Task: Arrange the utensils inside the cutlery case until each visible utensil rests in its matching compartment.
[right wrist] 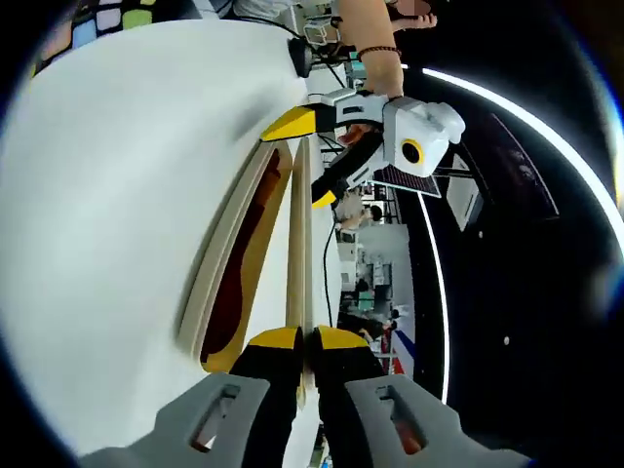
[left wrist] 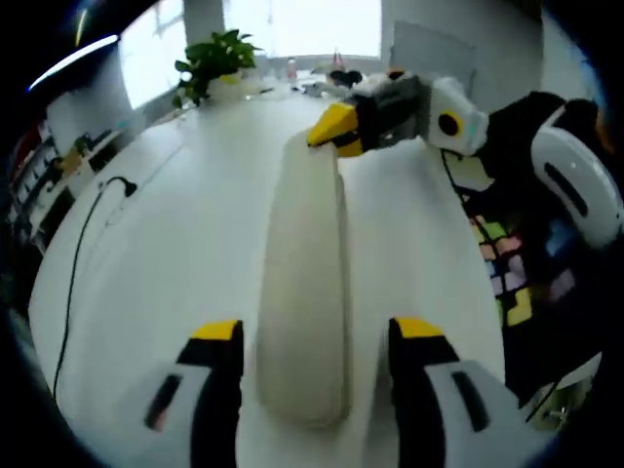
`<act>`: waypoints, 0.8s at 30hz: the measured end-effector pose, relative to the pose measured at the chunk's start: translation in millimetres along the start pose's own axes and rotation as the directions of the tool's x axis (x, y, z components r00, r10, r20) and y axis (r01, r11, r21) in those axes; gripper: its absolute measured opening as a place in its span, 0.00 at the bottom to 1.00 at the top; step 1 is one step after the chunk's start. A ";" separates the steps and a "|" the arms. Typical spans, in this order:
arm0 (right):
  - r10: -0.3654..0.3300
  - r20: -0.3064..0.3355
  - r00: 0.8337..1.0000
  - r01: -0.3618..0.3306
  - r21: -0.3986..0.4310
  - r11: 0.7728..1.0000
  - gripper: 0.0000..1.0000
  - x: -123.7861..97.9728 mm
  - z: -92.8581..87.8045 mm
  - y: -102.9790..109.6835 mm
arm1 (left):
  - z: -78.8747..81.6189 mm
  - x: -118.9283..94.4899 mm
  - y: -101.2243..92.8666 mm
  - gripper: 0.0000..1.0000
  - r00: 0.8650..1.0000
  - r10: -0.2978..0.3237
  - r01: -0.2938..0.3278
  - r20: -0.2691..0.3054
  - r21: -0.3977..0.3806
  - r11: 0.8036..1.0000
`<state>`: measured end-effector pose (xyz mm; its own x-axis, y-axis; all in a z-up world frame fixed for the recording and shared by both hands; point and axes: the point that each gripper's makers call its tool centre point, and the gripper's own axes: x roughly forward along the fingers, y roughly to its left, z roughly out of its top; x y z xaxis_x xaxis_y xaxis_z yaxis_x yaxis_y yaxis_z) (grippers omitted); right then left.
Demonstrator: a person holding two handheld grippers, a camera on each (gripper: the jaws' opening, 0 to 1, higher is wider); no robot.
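right gripper [right wrist: 304,341] fingers clamped on cutlery case lid [right wrist: 297,244] edge; left gripper [left wrist: 317,336] fingers apart, straddling lid on white desk [left wrist: 185,224]; case [right wrist: 239,263] interior visible alongside.

1. A cutlery case [left wrist: 304,292] lies lengthwise on the table [left wrist: 185,234], between the left gripper's fingers [left wrist: 219,375].
2. The right gripper [left wrist: 336,129] sits at the case's far end.
3. A potted plant [left wrist: 214,60] stands beyond, left of the fingers.
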<state>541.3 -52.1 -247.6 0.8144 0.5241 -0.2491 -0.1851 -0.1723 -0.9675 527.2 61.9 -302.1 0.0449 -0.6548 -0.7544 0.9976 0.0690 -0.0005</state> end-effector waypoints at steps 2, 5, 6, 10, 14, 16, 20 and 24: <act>-0.009 0.003 1.000 0.009 0.006 1.000 0.03 -2.1 0.3 -2.1 | -1.7 3.9 -1.2 0.62 1.000 -0.003 0.003 -0.008 -0.003 1.000; -0.031 0.017 0.999 0.031 -0.004 0.999 0.03 -5.8 3.9 -2.1 | -3.1 6.5 -1.2 0.59 1.000 -0.002 0.002 -0.015 0.001 1.000; -0.031 0.017 0.999 0.031 -0.005 0.999 0.03 -5.6 5.1 -0.6 | -2.8 7.4 -1.8 0.58 1.000 -0.007 0.007 -0.012 -0.006 1.000; -0.018 0.014 1.000 0.018 -0.055 0.998 0.03 -4.0 8.8 8.3 | -5.3 12.1 -0.4 0.52 1.000 -0.002 0.002 -0.022 -0.006 1.000; -0.001 0.008 1.000 0.001 -0.012 1.000 0.03 -3.7 5.3 13.4 | -6.0 12.1 0.3 0.45 1.000 0.002 -0.003 -0.025 -0.008 1.000; 0.004 0.009 1.000 -0.004 -0.011 1.000 0.03 -3.4 4.9 14.5 | -6.5 11.7 1.5 0.45 1.000 -0.003 0.002 -0.027 -0.011 1.000; 0.008 0.014 1.000 -0.007 -0.029 1.000 0.03 -1.9 5.7 16.3 | -8.9 12.6 2.4 0.45 0.999 -0.003 0.003 -0.043 -0.007 1.000; 0.033 0.024 0.999 -0.032 -0.028 0.999 0.06 -0.1 5.0 22.1 | -9.4 12.8 3.5 0.43 0.999 0.003 -0.003 -0.043 -0.003 1.000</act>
<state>534.4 -51.8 -269.2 0.7944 0.5380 -0.2820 -0.1959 -0.2126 -0.9573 530.8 60.8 -317.9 0.0451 -0.6216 -0.7820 0.9973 0.0733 -0.0007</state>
